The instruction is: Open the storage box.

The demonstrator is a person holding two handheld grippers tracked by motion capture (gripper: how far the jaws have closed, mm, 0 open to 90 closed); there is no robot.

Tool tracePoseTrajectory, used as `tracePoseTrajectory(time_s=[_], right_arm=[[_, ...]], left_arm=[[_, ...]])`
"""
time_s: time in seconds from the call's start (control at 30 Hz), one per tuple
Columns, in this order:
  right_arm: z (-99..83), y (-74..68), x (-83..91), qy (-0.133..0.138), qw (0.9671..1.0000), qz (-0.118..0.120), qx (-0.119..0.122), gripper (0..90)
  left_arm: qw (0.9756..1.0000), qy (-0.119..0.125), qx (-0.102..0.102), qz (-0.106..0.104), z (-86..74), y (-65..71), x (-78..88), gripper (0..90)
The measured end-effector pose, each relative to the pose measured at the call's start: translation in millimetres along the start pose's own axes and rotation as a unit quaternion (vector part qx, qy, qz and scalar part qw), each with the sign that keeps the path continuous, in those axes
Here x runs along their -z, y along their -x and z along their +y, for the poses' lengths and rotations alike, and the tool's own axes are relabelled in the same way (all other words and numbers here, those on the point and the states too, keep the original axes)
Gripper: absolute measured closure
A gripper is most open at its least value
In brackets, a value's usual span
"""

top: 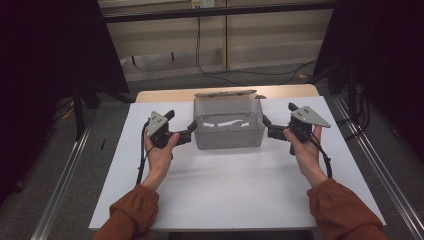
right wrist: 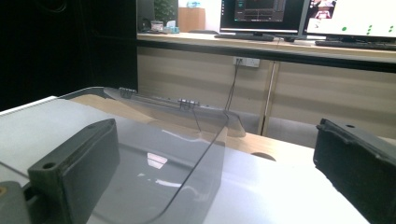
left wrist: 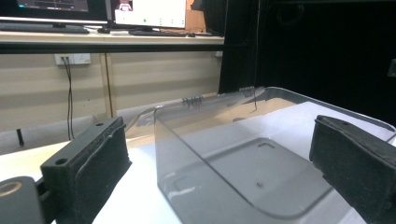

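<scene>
A clear plastic box (top: pixel 228 126), rectangular with rounded corners and a hinged lid folded back, sits at the far middle of the white table (top: pixel 235 190). Your left gripper (top: pixel 191 131) is at its left wall, and your right gripper (top: pixel 266 126) is at its right wall. Both sets of jaws are spread, each straddling a wall edge without pressing it. The pads (left wrist: pixel 88 163) are matte black foam, blocky and slightly worn. The walls of the box are smooth and glossy.

No readable text, labels or numbers; monitor screens too blurred.
</scene>
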State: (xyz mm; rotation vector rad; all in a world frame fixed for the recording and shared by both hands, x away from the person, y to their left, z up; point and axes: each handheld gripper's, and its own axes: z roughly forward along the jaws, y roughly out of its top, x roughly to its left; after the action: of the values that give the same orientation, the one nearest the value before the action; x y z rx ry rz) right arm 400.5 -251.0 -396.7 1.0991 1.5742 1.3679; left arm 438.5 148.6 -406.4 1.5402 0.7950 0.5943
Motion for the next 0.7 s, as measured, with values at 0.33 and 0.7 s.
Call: tracePoseTrajectory(time_s=[0.33,0.7], right_arm=[[-7.5,1.5,28.9,0.016,0.9997,-0.017,-0.012,0.0],[-21.3,5.9,58.8,0.013,0.9995,-0.023,-0.014,0.0]], left_arm=[[1.0,-0.003,0.005,-0.003,-7.1,9.7,26.9,4.1],[0.9998,-0.019,0.003,0.005,-23.8,20.5,57.2,2.9]])
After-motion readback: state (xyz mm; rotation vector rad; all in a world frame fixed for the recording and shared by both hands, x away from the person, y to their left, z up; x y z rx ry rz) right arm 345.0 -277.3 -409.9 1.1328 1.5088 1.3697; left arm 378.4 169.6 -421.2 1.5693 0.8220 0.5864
